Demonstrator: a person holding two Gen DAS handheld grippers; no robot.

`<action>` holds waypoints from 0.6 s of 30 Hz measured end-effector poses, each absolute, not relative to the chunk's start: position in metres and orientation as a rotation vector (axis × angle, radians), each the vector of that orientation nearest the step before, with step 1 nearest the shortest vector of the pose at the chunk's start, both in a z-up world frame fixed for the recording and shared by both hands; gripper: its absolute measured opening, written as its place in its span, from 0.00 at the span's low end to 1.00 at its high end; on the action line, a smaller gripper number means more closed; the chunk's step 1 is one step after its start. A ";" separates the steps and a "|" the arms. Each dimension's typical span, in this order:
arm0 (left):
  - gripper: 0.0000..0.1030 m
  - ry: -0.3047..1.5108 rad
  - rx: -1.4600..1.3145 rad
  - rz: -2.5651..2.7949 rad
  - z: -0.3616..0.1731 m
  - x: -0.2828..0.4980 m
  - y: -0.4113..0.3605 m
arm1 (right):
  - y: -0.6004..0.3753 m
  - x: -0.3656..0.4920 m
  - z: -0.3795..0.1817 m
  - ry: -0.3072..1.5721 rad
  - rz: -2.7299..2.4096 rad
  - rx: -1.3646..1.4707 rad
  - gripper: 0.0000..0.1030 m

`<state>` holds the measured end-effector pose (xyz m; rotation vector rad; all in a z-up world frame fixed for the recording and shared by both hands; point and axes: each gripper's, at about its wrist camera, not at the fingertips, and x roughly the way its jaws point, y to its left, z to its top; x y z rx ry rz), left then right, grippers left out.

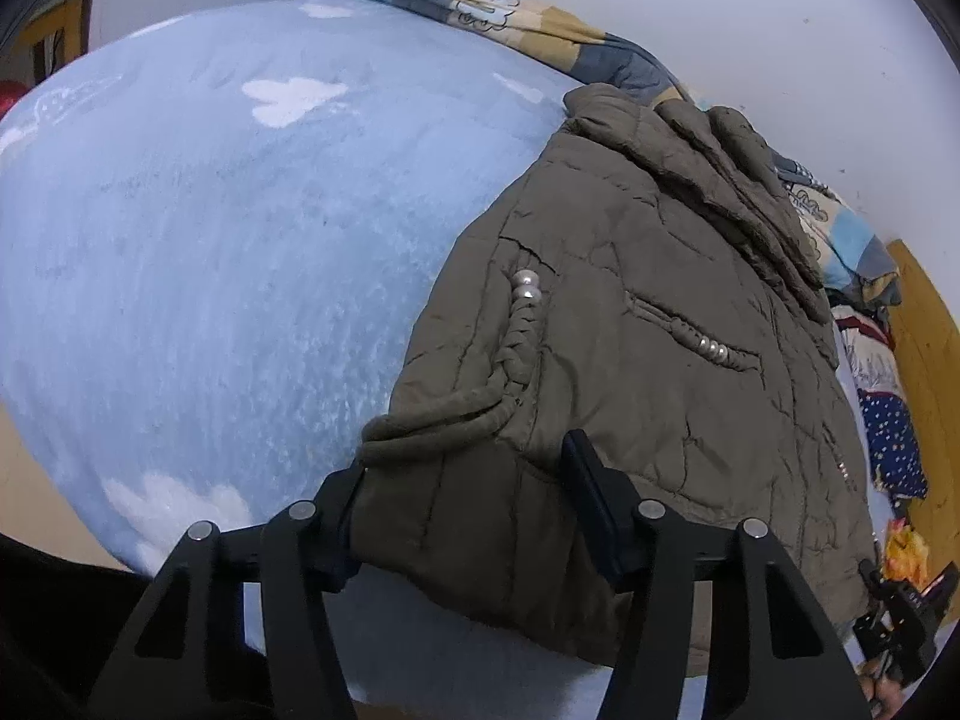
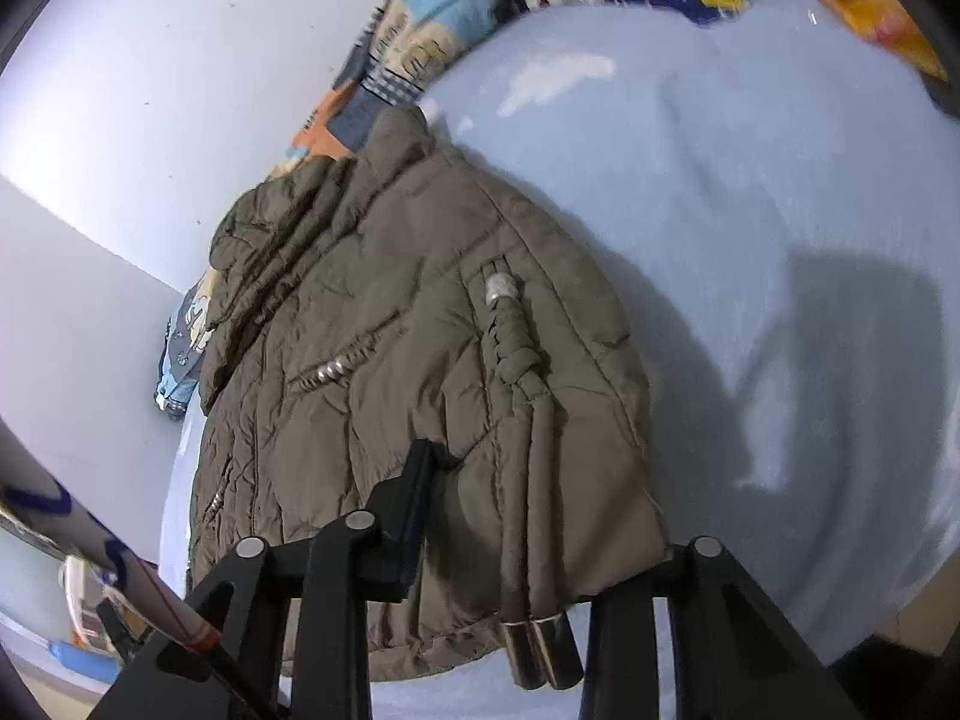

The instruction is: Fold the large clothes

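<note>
1. On the bed, over a pale blue blanket (image 1: 198,228) with white cloud shapes, lies an olive quilted jacket (image 1: 648,324), spread toward the wall side of the bed and folded over on itself, collar end far from both cameras.
2. Left gripper (image 1: 465,480): jaws set wide with the jacket's near hem corner between them. One finger sits on top of the fabric, the other at the hem's edge; the cloth bulges between. Whether the fingers actually press the cloth, cannot tell.
3. Right gripper (image 2: 540,516): jaws likewise wide around the opposite near hem edge, one finger lying on the fabric, the other at the corner beside the blanket. Grip pressure not readable here either.
4. Braided drawcord (image 1: 521,336) with pearl-like beads runs down the jacket front to the hem. In the right wrist view two cord ends with metal tips (image 2: 543,651) hang off the hem between the fingers.
5. Second beaded trim (image 1: 708,351) marks a slanted pocket line mid-jacket.
6. Patchwork quilt (image 1: 480,0) in blue, grey and tan is bunched along the white wall (image 1: 750,30) behind the jacket's collar.
7. Heap of coloured cloth (image 1: 888,432), dark blue with dots, sits at the bed's far end past the jacket.
8. Right gripper's shadow (image 2: 840,360) falls on the blanket beside the jacket.
</note>
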<state>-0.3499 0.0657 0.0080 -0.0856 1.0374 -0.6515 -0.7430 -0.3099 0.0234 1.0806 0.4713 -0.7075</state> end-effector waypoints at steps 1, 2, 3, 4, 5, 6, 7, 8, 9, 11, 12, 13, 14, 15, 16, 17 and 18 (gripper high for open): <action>0.56 1.031 -0.073 -0.648 0.008 -0.351 0.064 | -0.311 -0.743 0.020 0.478 -0.710 1.093 0.32; 0.56 1.026 -0.064 -0.643 0.007 -0.351 0.063 | -0.313 -0.744 0.015 0.481 -0.713 1.121 0.33; 0.57 1.021 -0.056 -0.639 0.007 -0.352 0.062 | -0.314 -0.746 0.013 0.475 -0.711 1.142 0.35; 0.60 1.014 -0.045 -0.632 0.007 -0.353 0.062 | -0.315 -0.748 0.010 0.469 -0.711 1.164 0.41; 0.61 1.006 -0.032 -0.626 0.007 -0.354 0.062 | -0.316 -0.750 0.008 0.466 -0.717 1.178 0.43; 0.64 1.002 -0.020 -0.618 0.007 -0.354 0.062 | -0.317 -0.750 0.007 0.464 -0.718 1.183 0.45; 0.66 1.000 -0.018 -0.615 0.006 -0.353 0.062 | -0.317 -0.751 0.007 0.463 -0.718 1.186 0.45; 0.67 1.000 -0.019 -0.613 0.006 -0.353 0.062 | -0.317 -0.751 0.007 0.460 -0.717 1.190 0.46; 0.70 1.000 -0.019 -0.611 0.005 -0.352 0.060 | -0.317 -0.751 0.006 0.457 -0.716 1.193 0.46; 0.73 0.994 -0.006 -0.610 0.003 -0.352 0.055 | -0.317 -0.751 0.004 0.450 -0.714 1.205 0.46; 0.73 0.990 0.002 -0.608 0.003 -0.353 0.053 | -0.317 -0.751 0.002 0.446 -0.712 1.212 0.47; 0.73 0.983 0.013 -0.612 0.004 -0.353 0.052 | -0.318 -0.751 0.001 0.442 -0.707 1.220 0.47; 0.72 0.973 0.022 -0.620 0.005 -0.354 0.051 | -0.318 -0.750 0.000 0.440 -0.704 1.219 0.46; 0.62 0.961 0.030 -0.627 0.007 -0.355 0.050 | -0.318 -0.749 0.002 0.441 -0.699 1.209 0.38; 0.50 0.946 0.038 -0.630 0.010 -0.356 0.050 | -0.317 -0.747 0.005 0.437 -0.687 1.190 0.29; 0.46 0.920 0.049 -0.638 0.014 -0.358 0.049 | -0.314 -0.747 0.011 0.438 -0.688 1.155 0.27; 0.41 0.906 0.060 -0.642 0.016 -0.360 0.048 | -0.312 -0.745 0.016 0.447 -0.695 1.120 0.24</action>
